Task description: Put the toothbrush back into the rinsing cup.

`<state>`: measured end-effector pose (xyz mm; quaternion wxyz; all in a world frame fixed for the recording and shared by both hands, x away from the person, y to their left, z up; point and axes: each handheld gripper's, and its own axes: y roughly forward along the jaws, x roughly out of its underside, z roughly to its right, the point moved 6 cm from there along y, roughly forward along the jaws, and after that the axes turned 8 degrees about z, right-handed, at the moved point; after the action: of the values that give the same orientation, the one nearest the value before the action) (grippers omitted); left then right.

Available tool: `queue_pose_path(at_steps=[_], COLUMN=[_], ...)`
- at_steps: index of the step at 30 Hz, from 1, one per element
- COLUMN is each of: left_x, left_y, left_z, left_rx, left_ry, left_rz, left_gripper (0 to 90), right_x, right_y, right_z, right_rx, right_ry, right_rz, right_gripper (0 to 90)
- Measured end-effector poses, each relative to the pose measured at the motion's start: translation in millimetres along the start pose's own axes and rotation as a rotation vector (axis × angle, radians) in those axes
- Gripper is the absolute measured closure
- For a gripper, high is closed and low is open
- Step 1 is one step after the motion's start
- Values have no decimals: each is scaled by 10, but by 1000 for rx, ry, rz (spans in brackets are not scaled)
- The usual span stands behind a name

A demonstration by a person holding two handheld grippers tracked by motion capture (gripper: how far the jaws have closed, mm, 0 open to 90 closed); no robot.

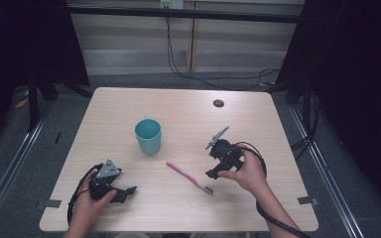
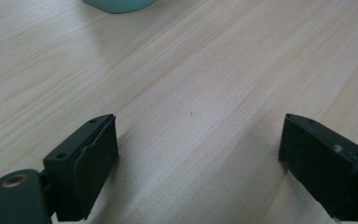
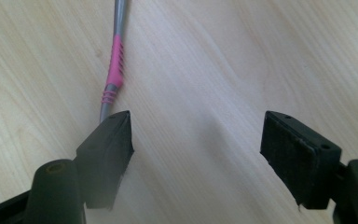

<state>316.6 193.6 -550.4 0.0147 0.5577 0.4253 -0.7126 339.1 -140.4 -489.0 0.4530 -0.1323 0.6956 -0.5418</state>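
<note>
One pink toothbrush (image 1: 189, 178) lies flat on the pale wooden bench (image 1: 178, 213), just beside the right gripper (image 1: 211, 173) on its inner side. Its long axis runs on a slant: the bristled head (image 1: 209, 189) points toward the person's edge of the bench and sits nearest the right fingers, while the handle end points away toward the middle, in the direction of the cup. In the right gripper view the grey and pink handle (image 3: 114, 65) stretches straight ahead from the tip of one finger (image 3: 109, 149); its lower end passes behind that finger, off to the side of the gap rather than inside it. Whether it touches that finger I cannot tell.

The right fingers stand wide apart with bare bench between them and grip nothing. The right hand (image 1: 248, 171) holds that gripper tilted down toward the bench.

The left gripper (image 1: 124, 191) rests low over the bench near the person's edge, well apart from the toothbrush. Its fingers (image 2: 88, 163) are spread wide too, with plain wood in the gap and nothing held.

One teal cup (image 1: 148, 136) stands upright beyond the toothbrush, ahead of both pairs of fingers and between them; its base (image 2: 119, 4) shows far ahead of the left fingers.

Counted: one toothbrush, one cup, two grippers.
</note>
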Motion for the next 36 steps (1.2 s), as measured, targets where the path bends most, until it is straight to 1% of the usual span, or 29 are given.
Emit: queue_pose_path(at_steps=[2, 3, 4, 5, 8, 11, 12, 15, 17, 23, 25, 30, 31, 32, 34, 35, 36], left_x=[0, 0, 0, 0, 0, 0, 0, 0, 0, 0, 0, 0, 0, 0, 0, 0, 0], left_y=[0, 0, 0, 0, 0, 0, 0, 0, 0, 0, 0, 0, 0, 0, 0, 0, 0], left_z=[0, 0, 0, 1, 1, 1, 0, 0, 0, 0, 0, 0, 0, 0, 0, 0, 0], left_rx=[0, 0, 0, 0, 0, 0, 0, 0, 0, 0, 0, 0, 0, 0, 0, 0, 0], left_ry=[0, -1, -1, -1, -1, -1, -1, 0, 0, 0, 0, 0, 0, -1, -1, -1, -1], left_rz=[0, 0, 0, 0, 0, 0, 0, 0, 0, 0, 1, 0, 0, 0, 0, 0, 0], left_gripper=[115, 115, 115, 115, 115, 115, 115, 115, 115, 115, 115, 115, 115, 115, 115, 115, 115], right_x=[-4, -19, -19, -32, -47, -86, -110, -131, -138, -147, -148, -173, -173, -177, -177, -176, -175], right_y=[10, 32, 32, 53, 64, 73, 72, 80, 87, 146, 157, 199, 199, 220, 228, 258, 271], right_z=[-11, -41, -41, -63, -84, -105, -122, -135, -147, -197, -196, -265, -265, -290, -296, -318, -319], right_rx=[-4, -6, -6, -15, -20, -21, -34, -39, -42, -58, -62, -83, -83, -89, -89, -94, -98], right_ry=[-5, -18, -18, -30, -31, -46, -42, -46, -43, -66, -74, -73, -73, -84, -87, -83, -88], right_rz=[-10, -24, -24, -30, -38, -36, -33, -32, -40, -62, -58, -73, -73, -84, -86, -90, -89], right_gripper=[262, 284, 284, 284, 288, 292, 294, 295, 296, 312, 313, 379, 379, 402, 408, 427, 427])
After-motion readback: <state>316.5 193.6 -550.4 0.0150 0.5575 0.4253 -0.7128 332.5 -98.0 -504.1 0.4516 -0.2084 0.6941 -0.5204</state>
